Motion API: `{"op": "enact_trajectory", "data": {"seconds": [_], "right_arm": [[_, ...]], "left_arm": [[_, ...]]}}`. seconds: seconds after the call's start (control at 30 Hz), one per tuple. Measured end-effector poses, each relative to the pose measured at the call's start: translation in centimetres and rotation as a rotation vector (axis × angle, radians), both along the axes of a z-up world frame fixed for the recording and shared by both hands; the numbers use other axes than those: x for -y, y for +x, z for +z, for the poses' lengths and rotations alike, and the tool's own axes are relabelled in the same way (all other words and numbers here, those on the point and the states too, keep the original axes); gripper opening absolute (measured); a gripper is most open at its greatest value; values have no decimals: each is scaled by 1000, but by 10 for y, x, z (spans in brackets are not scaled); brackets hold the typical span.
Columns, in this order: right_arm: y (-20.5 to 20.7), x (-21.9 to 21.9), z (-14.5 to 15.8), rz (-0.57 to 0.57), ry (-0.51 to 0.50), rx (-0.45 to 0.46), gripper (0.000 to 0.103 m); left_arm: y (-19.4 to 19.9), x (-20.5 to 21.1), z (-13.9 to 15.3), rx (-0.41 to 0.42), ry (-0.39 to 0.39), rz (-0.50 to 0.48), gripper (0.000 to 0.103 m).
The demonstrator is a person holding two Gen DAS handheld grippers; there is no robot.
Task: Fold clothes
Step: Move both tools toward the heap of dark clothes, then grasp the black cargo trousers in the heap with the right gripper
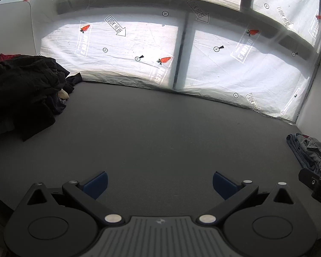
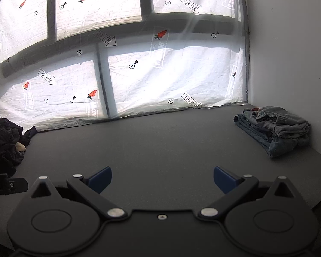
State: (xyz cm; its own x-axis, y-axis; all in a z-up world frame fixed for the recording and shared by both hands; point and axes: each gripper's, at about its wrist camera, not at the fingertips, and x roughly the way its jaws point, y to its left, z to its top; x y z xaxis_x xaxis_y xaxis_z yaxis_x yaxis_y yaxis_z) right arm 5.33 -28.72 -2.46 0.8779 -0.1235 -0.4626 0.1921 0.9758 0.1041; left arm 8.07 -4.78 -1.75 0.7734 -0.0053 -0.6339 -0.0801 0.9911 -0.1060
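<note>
Both the left tongs (image 1: 160, 184) and right tongs (image 2: 162, 180) were released above the grey tabletop (image 1: 160, 132); black clothes pile (image 1: 23, 92) at left, folded grey garment (image 2: 274, 128) at right.

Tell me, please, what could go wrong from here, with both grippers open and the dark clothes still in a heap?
1. The black heap is tangled, with a pale item tucked inside; the left gripper may lift several pieces together.
2. The heap lies against the plastic sheet; a deep reach could snag it.
3. The folded grey clothes sit near the table edge on the right; a garment spread by the right gripper could push them off.
</note>
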Motion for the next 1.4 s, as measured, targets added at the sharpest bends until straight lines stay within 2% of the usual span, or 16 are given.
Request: {"op": "enact_trajectory", "data": {"seconds": [0.1, 0.23, 0.33, 0.47, 0.6, 0.67, 0.93, 1.1, 1.27, 1.4], "right_arm": [[36, 16, 1, 24, 16, 6, 103], [79, 35, -2, 58, 87, 4, 103], [115, 38, -18, 117, 118, -50, 103], [154, 26, -32, 177, 137, -103, 103], [189, 1, -39, 243, 159, -114, 103], [209, -21, -41, 316, 158, -139, 103], [271, -136, -39, 408, 48, -153, 103], [326, -233, -38, 474, 56, -160, 103], [383, -324, -32, 560, 105, -164, 102], [433, -403, -33, 677, 211, -170, 96]], "left_arm": [[30, 8, 6, -35, -23, 44, 103], [62, 10, 10, -66, -57, 115, 103], [76, 5, 12, -82, -57, 171, 103], [91, -20, 7, -136, -96, 256, 103], [106, -56, 0, -167, -115, 360, 103], [117, -78, -1, -173, -125, 385, 103], [183, -191, 0, -163, -173, 392, 102], [232, -270, 9, -89, -63, 431, 102], [281, -361, 13, -52, -36, 471, 102], [309, -423, 17, -8, -54, 483, 102]]}}
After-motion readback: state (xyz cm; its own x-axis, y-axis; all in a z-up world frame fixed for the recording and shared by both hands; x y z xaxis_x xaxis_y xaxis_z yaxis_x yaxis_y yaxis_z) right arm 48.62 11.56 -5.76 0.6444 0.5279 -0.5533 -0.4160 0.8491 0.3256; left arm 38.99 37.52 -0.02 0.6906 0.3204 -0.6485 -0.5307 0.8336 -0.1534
